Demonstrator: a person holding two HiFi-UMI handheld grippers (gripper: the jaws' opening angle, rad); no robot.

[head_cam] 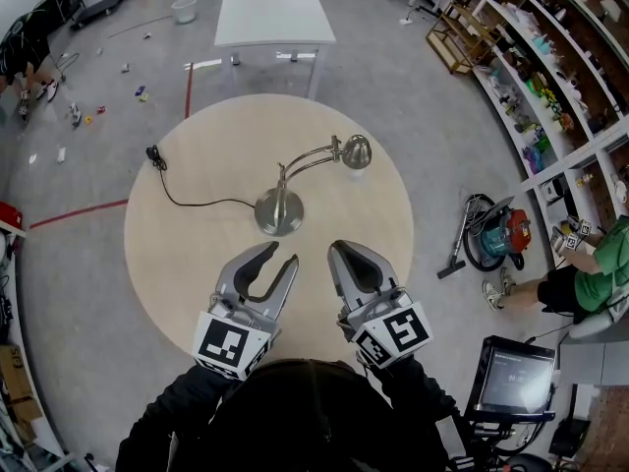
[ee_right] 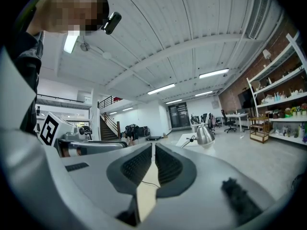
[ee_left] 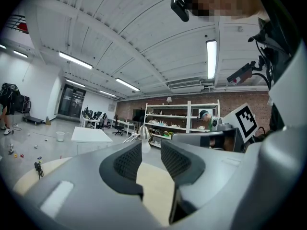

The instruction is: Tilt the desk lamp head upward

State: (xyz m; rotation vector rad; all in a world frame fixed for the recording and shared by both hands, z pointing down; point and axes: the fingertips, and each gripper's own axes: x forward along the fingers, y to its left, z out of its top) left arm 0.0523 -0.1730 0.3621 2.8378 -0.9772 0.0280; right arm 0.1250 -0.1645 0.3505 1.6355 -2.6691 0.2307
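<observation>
Big open lab or workshop floor, this one. Ahead of the left tool and right tool, past the round bench, a white table stands on bare grey floor marked with red tape. Small parts lie scattered far off on the left tool's side. Out to the right of the right tool, long shelves crammed with boxes and bits run along a brick wall, a shop vacuum parked below them. A person in green sits there, with a screen closer in. Overhead are strip lights. Far beyond the right tool there's a staircase and office chairs.
</observation>
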